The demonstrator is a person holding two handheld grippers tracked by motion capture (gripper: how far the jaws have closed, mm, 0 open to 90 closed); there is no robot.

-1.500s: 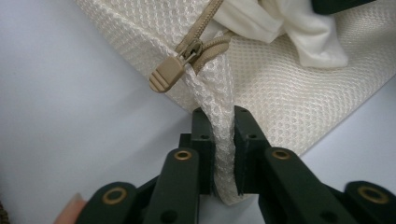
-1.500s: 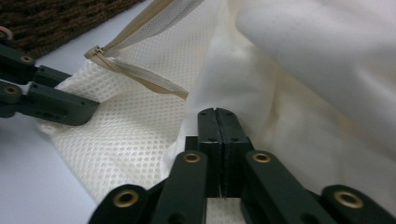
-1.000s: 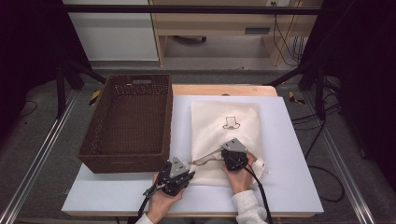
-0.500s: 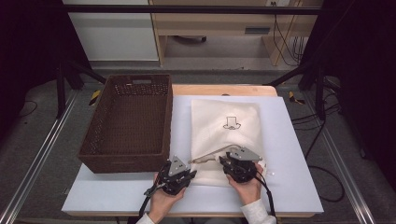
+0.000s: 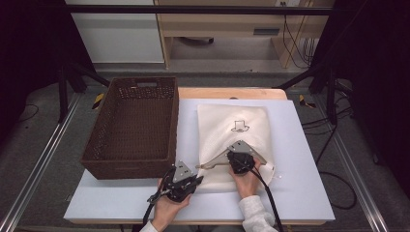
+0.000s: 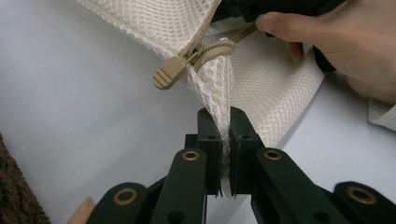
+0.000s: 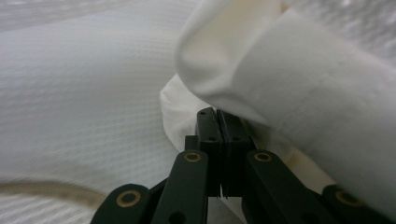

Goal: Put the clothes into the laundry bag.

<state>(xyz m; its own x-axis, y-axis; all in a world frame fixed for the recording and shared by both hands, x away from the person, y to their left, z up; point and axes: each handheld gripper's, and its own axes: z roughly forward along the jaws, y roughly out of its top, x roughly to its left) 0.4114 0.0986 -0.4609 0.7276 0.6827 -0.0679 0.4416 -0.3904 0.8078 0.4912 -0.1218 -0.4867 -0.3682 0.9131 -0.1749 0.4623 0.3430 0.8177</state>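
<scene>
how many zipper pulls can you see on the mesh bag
1. The tan zipper pull sits at the near corner of the mesh bag, just above where the left gripper pinches the mesh. Another could be hidden by folds.

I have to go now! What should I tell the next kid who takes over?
Left gripper: shut on the mesh bag corner by the zipper pull.
Right gripper: jaws shut, inside the bag's mouth against white cloth; whether it grips the cloth is unclear.
Bag lies on the table, right of the wicker basket.
Done: bag unzipped.
Left, likely: get the cloth out.
</scene>
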